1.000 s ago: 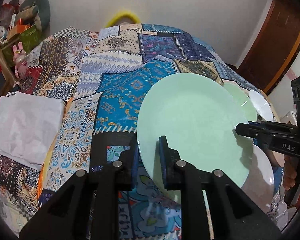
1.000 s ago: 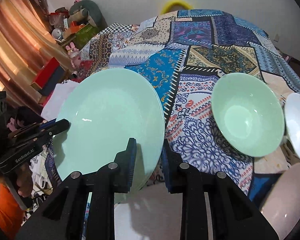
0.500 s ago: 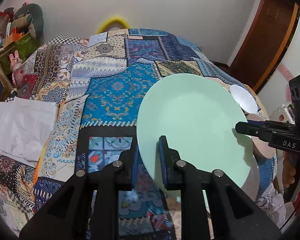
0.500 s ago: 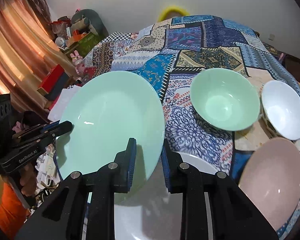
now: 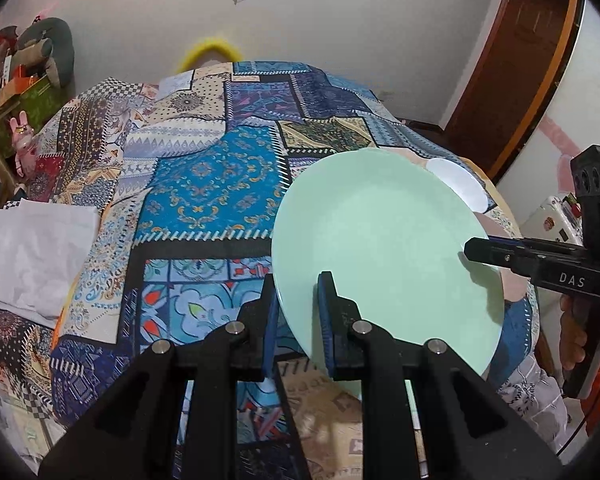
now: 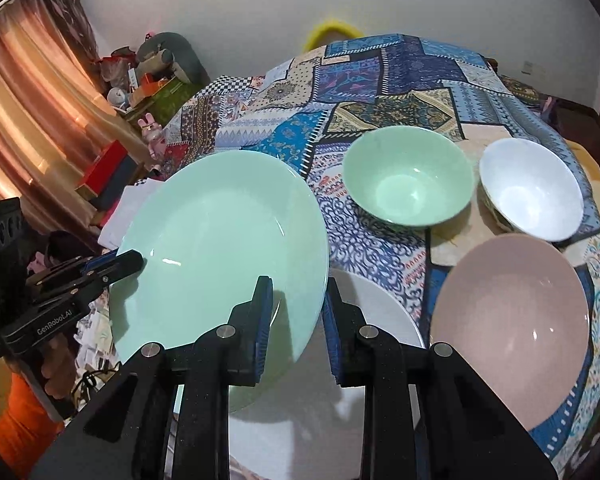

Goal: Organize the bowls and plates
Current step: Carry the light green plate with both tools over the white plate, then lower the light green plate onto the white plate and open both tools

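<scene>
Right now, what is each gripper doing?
Left gripper: closed on the green plate's rim.
Right gripper: closed on the same plate's opposite rim.

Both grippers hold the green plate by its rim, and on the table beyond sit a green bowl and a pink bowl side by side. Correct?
Not quite. The bowl beside the green bowl is white, as the right wrist view shows. Both grippers, left and right, do hold the green plate by its rim.

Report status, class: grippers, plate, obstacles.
Left hand-held gripper and right hand-held gripper both clamp the green plate, lifted, tilted. White plate directly beneath; pink plate alongside.
</scene>
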